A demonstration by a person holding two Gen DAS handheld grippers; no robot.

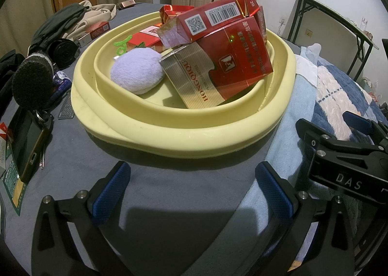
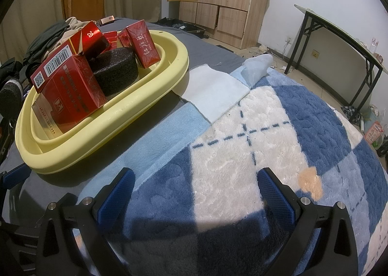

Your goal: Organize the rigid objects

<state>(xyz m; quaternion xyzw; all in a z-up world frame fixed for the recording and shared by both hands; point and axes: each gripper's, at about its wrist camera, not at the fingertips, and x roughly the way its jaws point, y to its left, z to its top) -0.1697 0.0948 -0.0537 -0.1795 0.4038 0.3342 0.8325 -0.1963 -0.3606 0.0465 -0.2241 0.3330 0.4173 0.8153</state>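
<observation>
I see both tongs — left (image 1: 192, 191) and right (image 2: 196, 193) — spread wide, gripping nothing. The red cardboard cigarette cartons (image 1: 232, 58) sit piled in the pale-yellow plastic basin (image 1: 184, 135) on the bed.

Inventory, counted from my two views. Yellow basin (image 1: 184, 135): one. Red cigarette packs inside the basin: at least five visible, stacked at angles; the exact total cannot be confirmed because some are hidden behind others. Red pack outside the basin (image 1: 97, 30), on the bed: one. Lilac plush puff (image 1: 137, 71): one. Black round sponge (image 2: 116, 71): one. Green looped item (image 1: 121, 45): one. Phone (image 1: 23, 145): one. White cloth (image 2: 215, 93): one.
</observation>
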